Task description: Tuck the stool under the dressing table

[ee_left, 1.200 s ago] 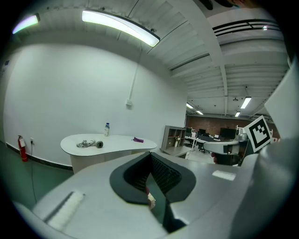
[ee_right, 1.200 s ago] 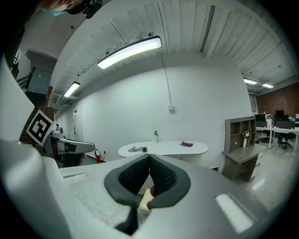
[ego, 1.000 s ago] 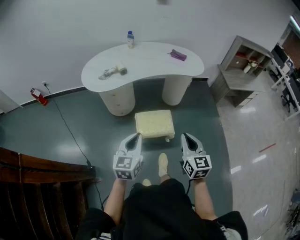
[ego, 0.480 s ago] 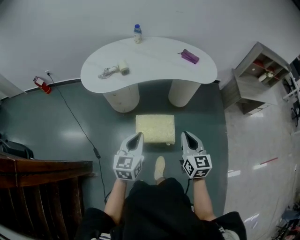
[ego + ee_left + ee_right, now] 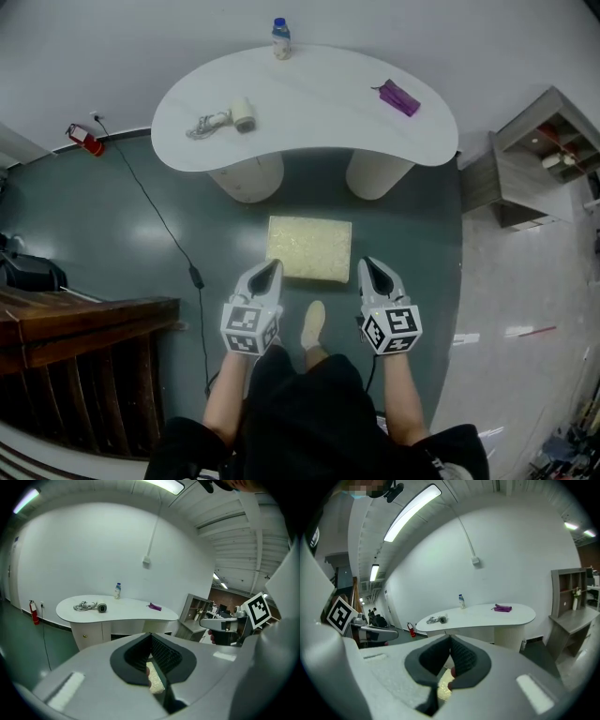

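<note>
Nubbly cream cloth on the stool — smooth matt white dressing table, glossy green floor

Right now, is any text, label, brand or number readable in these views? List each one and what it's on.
No text is readable in any view.
Label on the bottle on the dressing table: too small to read.
Print on the fire extinguisher by the wall: too small to read.
On the left gripper and right gripper: black-and-white square marker patterns only, no letters or digits.

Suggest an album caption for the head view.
Both shut: left gripper and right gripper near the cream stool before the dressing table.
</note>
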A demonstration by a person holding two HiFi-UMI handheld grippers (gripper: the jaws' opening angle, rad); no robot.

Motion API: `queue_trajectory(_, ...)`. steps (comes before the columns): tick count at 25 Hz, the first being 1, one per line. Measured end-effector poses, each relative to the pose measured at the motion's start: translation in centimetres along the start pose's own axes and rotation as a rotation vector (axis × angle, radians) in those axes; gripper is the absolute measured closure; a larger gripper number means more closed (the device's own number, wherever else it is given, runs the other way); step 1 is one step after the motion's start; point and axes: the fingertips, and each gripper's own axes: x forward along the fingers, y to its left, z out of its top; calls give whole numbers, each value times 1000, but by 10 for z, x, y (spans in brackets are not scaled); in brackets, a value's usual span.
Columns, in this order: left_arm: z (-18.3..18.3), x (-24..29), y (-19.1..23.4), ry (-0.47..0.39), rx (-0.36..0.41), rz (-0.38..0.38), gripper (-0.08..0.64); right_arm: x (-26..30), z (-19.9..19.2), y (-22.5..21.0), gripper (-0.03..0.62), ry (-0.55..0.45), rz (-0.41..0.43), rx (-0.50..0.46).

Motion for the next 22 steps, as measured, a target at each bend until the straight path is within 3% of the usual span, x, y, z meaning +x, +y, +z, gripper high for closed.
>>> queue_trajectory(8, -40, 66, 35, 70, 3, -4, 554, 63, -41, -27, 589, 66, -18, 29)
queue_trajectory(16, -101, 137, 79, 170, -20, -33, 554, 126, -111, -74, 589, 137, -116, 99)
queue_trajectory(22, -153, 188, 114, 221, -35, -54, 554, 174, -171, -93, 589, 198, -128, 105)
